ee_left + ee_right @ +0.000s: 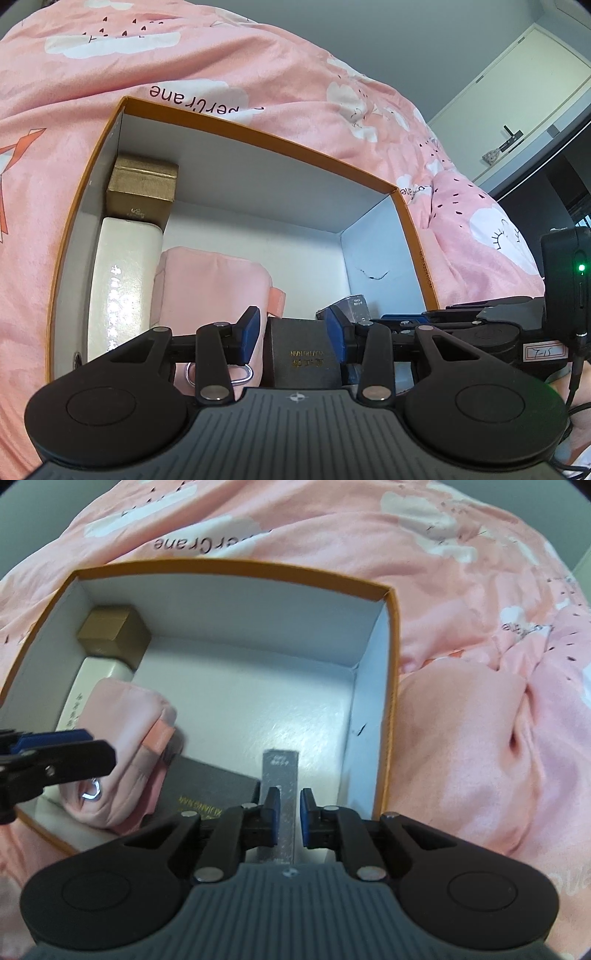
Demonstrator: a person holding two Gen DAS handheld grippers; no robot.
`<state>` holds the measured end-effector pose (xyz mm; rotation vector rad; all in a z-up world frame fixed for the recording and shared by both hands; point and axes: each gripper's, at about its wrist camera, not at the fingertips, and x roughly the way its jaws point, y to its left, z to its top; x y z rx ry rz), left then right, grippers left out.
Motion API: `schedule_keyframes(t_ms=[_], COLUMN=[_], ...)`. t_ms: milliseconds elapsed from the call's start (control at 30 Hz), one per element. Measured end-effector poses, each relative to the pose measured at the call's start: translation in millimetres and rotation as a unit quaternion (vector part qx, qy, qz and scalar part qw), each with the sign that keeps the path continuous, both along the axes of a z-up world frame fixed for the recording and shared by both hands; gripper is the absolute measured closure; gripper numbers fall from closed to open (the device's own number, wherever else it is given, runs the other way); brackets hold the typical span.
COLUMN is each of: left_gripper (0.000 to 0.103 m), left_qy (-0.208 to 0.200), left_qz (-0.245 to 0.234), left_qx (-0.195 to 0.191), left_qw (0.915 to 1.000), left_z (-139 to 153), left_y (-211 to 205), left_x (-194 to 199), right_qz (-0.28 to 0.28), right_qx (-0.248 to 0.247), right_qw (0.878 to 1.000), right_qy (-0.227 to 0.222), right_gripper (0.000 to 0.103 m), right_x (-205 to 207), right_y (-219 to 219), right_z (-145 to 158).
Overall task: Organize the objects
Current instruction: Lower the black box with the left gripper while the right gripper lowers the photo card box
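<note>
An orange-rimmed white box [258,129] [236,566] lies open on a pink bed. Inside along its left wall are a gold box [142,188] [112,633] and a cream case [122,280] [98,672]. A pink pouch [210,284] [127,723] lies beside them. My left gripper [293,334] stands with its jaws around a dark grey box [303,360] [210,788] with gold lettering, the pads at its sides. My right gripper [288,818] is slightly open around a thin silver box [279,794] [351,306] near the box's right wall.
The pink printed quilt [221,55] [480,664] surrounds the box on all sides. A white wardrobe [517,92] stands at the far right. The right gripper's body [498,325] sits close beside my left gripper. The far half of the box floor [258,686] is bare.
</note>
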<state>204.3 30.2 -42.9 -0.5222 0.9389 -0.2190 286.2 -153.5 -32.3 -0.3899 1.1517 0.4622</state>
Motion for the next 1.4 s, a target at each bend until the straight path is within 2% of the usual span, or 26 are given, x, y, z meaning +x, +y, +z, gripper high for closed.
schedule_keyframes(t_ms=[233,533,733,833,1033,1067,1100,1133,1200,1400], left_gripper=[0.059,0.059,0.059,0.059,0.059,0.059,0.059,0.059,0.059,0.059], left_qy=[0.002,0.002,0.0,-0.012,-0.03,-0.029,-0.028,-0.027,-0.025,-0.021], left_qz=[-0.004,0.0,0.007,0.013,0.038,0.042,0.044,0.045,0.045,0.04], left_qx=[-0.006,-0.011,-0.012,-0.015,-0.019,-0.021,-0.022,-0.024,-0.026,-0.035], left_qw=[1.0,0.9999,0.9999,0.9997,0.9986,0.9985,0.9984,0.9983,0.9983,0.9984], left_z=[-1,-1,0,3,14,14,13,13,11,8], left_y=[0,2,6,13,30,32,34,35,36,37], left_x=[0,0,0,-1,-3,-3,-3,-3,-3,-1], right_qz=[0.032,0.051,0.055,0.084,0.133,0.136,0.138,0.132,0.102,0.021], right_qx=[-0.015,-0.035,-0.047,-0.086,-0.147,-0.149,-0.144,-0.132,-0.103,-0.022], right_qw=[0.999,0.998,0.997,0.993,0.98,0.979,0.98,0.982,0.988,0.993], right_qy=[0.013,0.026,0.016,-0.005,-0.012,-0.01,-0.002,0.018,0.056,0.113], right_gripper=[0.088,0.069,0.069,0.069,0.06,0.064,0.072,0.074,0.074,0.077], right_x=[2,3,-1,-8,-12,-11,-10,-7,3,24], right_y=[5,18,19,26,42,43,44,43,40,18], right_z=[-4,-10,-12,-18,-29,-29,-29,-28,-27,-24])
